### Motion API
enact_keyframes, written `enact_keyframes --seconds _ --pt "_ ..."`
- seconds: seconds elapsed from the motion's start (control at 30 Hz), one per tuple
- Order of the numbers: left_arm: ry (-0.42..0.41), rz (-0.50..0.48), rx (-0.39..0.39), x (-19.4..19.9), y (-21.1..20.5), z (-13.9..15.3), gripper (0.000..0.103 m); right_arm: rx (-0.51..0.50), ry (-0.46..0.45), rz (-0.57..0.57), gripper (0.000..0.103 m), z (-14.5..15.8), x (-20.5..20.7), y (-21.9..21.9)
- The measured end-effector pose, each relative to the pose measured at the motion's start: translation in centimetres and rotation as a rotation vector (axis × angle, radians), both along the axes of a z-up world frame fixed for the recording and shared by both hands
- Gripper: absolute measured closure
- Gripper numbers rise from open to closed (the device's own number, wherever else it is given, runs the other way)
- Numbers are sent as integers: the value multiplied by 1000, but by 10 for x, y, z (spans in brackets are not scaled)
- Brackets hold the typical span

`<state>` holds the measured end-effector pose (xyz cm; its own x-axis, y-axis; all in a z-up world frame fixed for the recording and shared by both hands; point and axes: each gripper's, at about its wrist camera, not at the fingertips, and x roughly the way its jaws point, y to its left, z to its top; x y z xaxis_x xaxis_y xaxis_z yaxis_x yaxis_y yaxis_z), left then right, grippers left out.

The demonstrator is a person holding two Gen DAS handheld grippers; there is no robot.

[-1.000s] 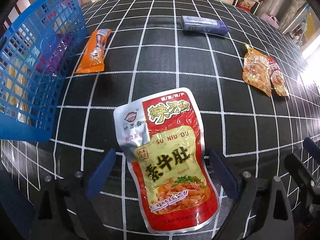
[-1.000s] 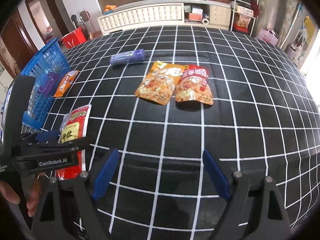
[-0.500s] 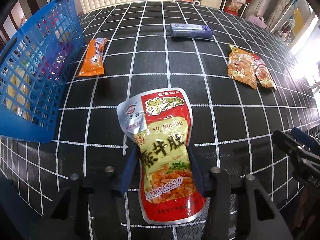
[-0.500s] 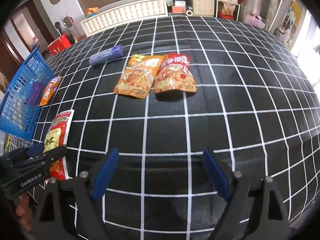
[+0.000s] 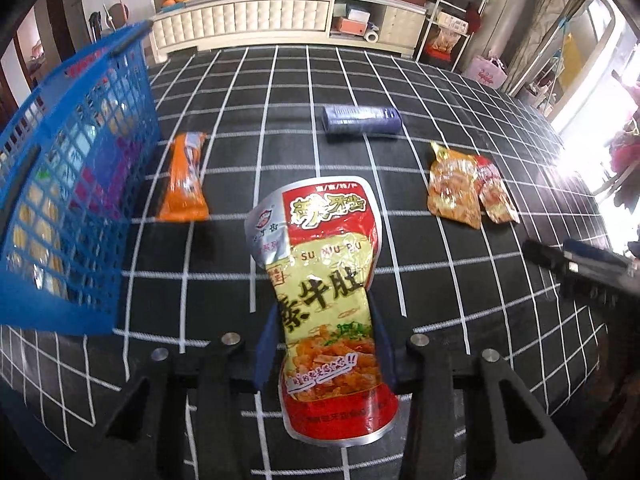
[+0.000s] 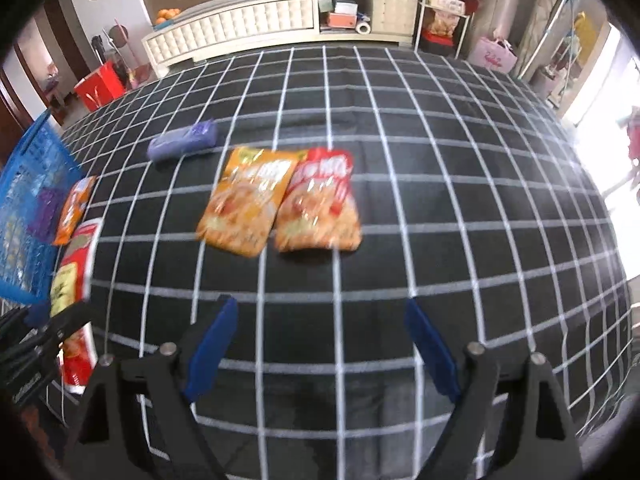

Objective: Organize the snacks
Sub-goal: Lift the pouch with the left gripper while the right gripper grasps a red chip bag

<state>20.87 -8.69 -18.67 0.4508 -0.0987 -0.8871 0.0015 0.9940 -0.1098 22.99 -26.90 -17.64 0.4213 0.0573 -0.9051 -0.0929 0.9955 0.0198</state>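
While the red and yellow snack pouch (image 5: 326, 300) stood pinched at its lower half, the left gripper (image 5: 326, 344) had its 2 blue fingers (image 5: 267, 346) closed against the pouch's sides, squeezing it narrow there. The pouch's upper part fanned out above the fingers, and its silver bottom seam sat nearest the camera. In the right wrist view the same pouch (image 6: 74, 280) showed at the far left edge, held by the dark frame of the left gripper (image 6: 40, 344).

Ahead of the left gripper and to its left lay an orange snack packet (image 5: 185, 178) flat on the black checked cloth (image 5: 224, 152), just beside the blue basket (image 5: 76, 176), which filled the left side of that view and held several items behind its mesh wall. Farther ahead, slightly right of centre, lay a purple packet (image 5: 360, 120) on its side. To the right lay an orange pouch (image 5: 454, 184) and a red pouch (image 5: 494, 194), touching along one edge.

The right gripper (image 6: 322, 344) hung with its 2 blue fingers (image 6: 212, 344) spread wide, with nothing between them. Straight ahead of it lay the orange pouch (image 6: 248, 200) and red pouch (image 6: 320, 200), side by side and blurred. Beyond them to the left was the purple packet (image 6: 184, 142), and at the far left the orange snack packet (image 6: 74, 210) beside the blue basket (image 6: 24, 208). The right gripper's dark tip (image 5: 580, 264) entered the left wrist view from the right.
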Motion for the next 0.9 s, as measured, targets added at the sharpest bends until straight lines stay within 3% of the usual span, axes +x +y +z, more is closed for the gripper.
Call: enact_keyframes --seconds 0.27,0.4,0.5,0.83,0.9 --pt "-15 -7 24 38 -9 -1 64 -91 34 46 14 -12 50 4" --pt "-41 -26 23 63 -20 4 64 -85 58 78 14 -25 64 7" --pt "-60 -44 24 76 -30 6 64 -138 68 80 14 -34 67 9" --pt "-70 -96 23 92 -53 0 64 -93 14 105 15 -35 74 6" --pt "-64 -95 17 90 -54 -4 64 -50 20 110 26 -36 75 4"
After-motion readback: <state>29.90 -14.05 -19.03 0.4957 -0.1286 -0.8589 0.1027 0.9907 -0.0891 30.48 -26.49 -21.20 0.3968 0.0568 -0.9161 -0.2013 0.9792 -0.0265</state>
